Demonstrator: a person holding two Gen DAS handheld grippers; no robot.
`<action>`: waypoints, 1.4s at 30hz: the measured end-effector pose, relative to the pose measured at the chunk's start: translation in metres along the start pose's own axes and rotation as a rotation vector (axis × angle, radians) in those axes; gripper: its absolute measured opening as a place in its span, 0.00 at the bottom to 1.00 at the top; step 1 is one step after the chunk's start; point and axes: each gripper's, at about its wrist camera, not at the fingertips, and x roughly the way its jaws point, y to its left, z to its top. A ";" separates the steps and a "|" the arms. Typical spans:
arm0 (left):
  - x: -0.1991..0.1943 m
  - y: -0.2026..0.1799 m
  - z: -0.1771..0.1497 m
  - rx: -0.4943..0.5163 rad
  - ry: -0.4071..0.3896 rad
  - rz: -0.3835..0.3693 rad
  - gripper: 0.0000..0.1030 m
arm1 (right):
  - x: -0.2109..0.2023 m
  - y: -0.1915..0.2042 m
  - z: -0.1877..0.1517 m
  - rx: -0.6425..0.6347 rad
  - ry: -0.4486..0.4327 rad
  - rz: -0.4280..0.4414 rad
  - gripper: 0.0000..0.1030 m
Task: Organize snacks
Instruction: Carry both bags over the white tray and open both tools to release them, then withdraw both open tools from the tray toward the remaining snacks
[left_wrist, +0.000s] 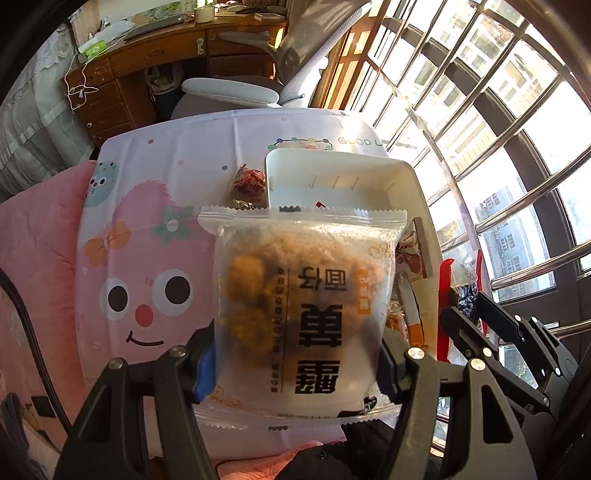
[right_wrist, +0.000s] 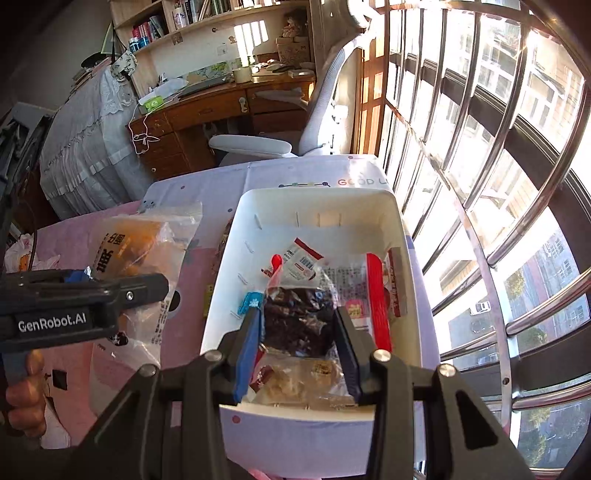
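We hold 2 snacks: left gripper (left_wrist: 295, 363) grips the bread packet (left_wrist: 303, 306) beside the white bin (right_wrist: 402, 258); right gripper (right_wrist: 297, 350) clamps a dark snack bag (right_wrist: 295, 321) above it. Next, release both inside.

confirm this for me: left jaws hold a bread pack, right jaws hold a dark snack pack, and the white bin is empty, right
Not quite. The white bin is not empty: the right wrist view shows several snack packs lying in it. The rest holds: the left gripper holds the bread pack, and the right gripper holds the dark snack pack.
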 end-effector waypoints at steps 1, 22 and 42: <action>0.003 -0.006 0.000 0.001 0.004 -0.002 0.64 | 0.000 -0.006 0.000 -0.001 0.003 0.000 0.39; 0.009 -0.022 -0.005 -0.071 -0.021 0.011 0.79 | 0.012 -0.043 -0.004 0.004 0.060 0.066 0.43; -0.012 0.091 -0.032 -0.151 -0.023 0.037 0.79 | 0.025 0.044 -0.010 0.015 0.130 0.099 0.43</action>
